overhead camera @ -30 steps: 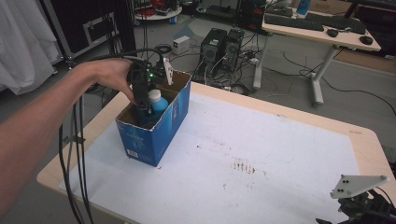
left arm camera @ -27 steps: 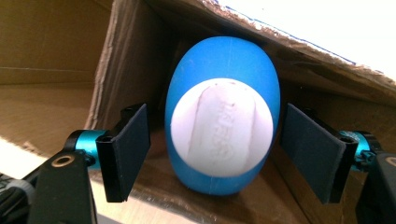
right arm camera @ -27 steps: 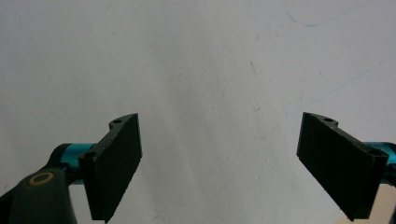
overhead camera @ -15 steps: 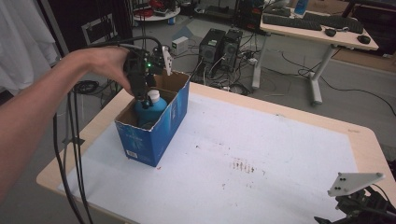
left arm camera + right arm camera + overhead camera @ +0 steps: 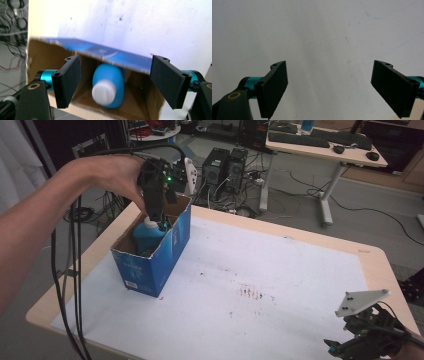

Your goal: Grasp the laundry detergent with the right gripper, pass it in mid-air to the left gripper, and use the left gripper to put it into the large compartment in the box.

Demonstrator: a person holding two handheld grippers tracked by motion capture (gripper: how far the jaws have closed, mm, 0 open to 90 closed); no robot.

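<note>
One box [image 5: 152,262], one bottle [image 5: 148,234], two grippers – that's the whole count on the table [image 5: 310,240]. The box is blue cardboard with its top open, sitting on the white sheet at the left end of the table. The bottle is blue with a white cap, and it's inside the box.

In the left gripper view the bottle [image 5: 108,86] has its cap end toward the camera and its body running down into the box [image 5: 82,50], so the long axis goes roughly bottom-to-top of the box, cap up. From the high view it looks close to upright, maybe leaning a bit toward the far wall – can't tell the exact tilt.

The left gripper [image 5: 156,220] hangs over the open box, pointing down, right above the cap. Its jaws are spread with clear gaps on both sides of the bottle; the pads touch nothing, so it's released, not gripping.

The right gripper [image 5: 362,340] is at the near right corner of the table, well apart from the box. In the right gripper view its jaws stand wide over the bare white sheet [image 5: 319,37], holding nothing.
</note>
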